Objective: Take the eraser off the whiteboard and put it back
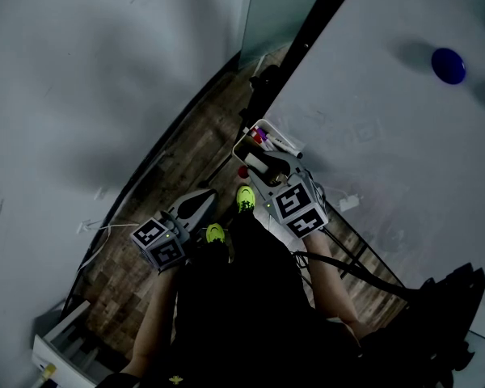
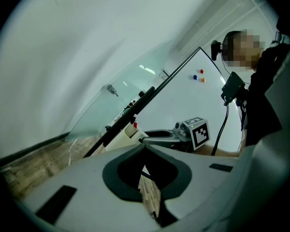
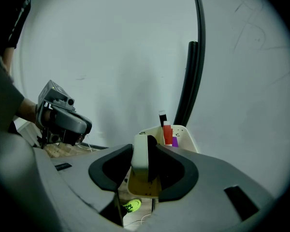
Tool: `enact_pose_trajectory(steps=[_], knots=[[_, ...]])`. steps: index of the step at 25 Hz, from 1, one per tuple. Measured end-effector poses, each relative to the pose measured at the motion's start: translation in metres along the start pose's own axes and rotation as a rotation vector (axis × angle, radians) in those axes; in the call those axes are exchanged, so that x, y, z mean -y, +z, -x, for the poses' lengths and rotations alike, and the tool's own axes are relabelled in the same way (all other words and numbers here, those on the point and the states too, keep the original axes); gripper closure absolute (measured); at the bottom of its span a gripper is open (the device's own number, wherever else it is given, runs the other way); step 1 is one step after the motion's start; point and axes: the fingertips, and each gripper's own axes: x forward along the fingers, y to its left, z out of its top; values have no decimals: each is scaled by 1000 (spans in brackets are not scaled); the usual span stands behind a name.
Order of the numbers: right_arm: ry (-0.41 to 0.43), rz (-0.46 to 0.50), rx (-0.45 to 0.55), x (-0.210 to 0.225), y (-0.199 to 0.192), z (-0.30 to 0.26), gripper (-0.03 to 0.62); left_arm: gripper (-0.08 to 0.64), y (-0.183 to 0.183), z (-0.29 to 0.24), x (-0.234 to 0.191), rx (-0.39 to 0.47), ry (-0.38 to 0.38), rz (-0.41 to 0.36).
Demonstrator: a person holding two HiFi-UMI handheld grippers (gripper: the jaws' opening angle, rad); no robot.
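R gripper (image 3: 146, 154) is pointing down toward the foot of the whiteboard (image 1: 388, 136). Its fingers (image 3: 176, 170) are pinching the eraser (image 3: 140, 153) edge-on, cream back against the L pad and dark felt against the R pad. The eraser is sitting at the near end of the marker tray (image 3: 183, 137), which is showing at 12 o'clock just beyond the fingertips. I can't tell whether it's resting in the tray or hanging just over it. Red marker (image 3: 167, 134) is standing in the tray w/ a black one and a purple one beside it.

L gripper (image 2: 145, 151) is hanging level at approx 8 o'clock of the R one in the head view, well off the board. Its fingers (image 2: 121, 170) are pressing together at the tips w/ nothing between them, and only wood floor (image 1: 170, 176) is showing through the gap behind.

I'm seeing a blue magnet (image 1: 449, 65) stuck on the board at 2 o'clock in the head view. The person's lime shoe (image 1: 244, 198) is showing between the two grippers.
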Motion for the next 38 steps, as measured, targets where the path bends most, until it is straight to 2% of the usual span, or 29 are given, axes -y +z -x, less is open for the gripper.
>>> enact_pose_trajectory(steps=[13,24,38], knots=[[0,-14,22,0,5,1,430,551,0,-2,3,-4,-13,5],[32,-1,33,-8,13,4,411,551,7,-3,8,4,-36,1],[-28,2,70,-6,27,19,411,551,12,-1,13,-3,-68,-29]])
